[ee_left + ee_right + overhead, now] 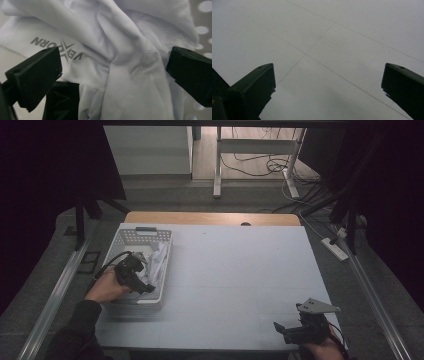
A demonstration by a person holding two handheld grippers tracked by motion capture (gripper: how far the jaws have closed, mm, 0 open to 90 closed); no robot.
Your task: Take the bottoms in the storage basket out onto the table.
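Observation:
A white perforated basket [131, 238] stands at the table's left side, with crumpled white cloth [159, 261] inside. My left gripper [145, 287] reaches into the basket over its near rim. In the left gripper view the white garment [120, 62], printed with a grey logo [62, 50], bunches between the wide-open jaws; a black label [62, 102] lies below. My left gripper [113, 68] is open around the folds without pinching them. My right gripper [281, 329] rests near the table's front right edge, open. In the right gripper view its jaws [328, 82] stand wide apart over bare table.
The white table top [240, 270] stretches between the basket and the right hand, with a wooden strip [210, 218] at its far edge. Beyond stand a desk frame [255, 150], loose cables and a power strip [336, 249] on the floor. Metal rails run along both sides.

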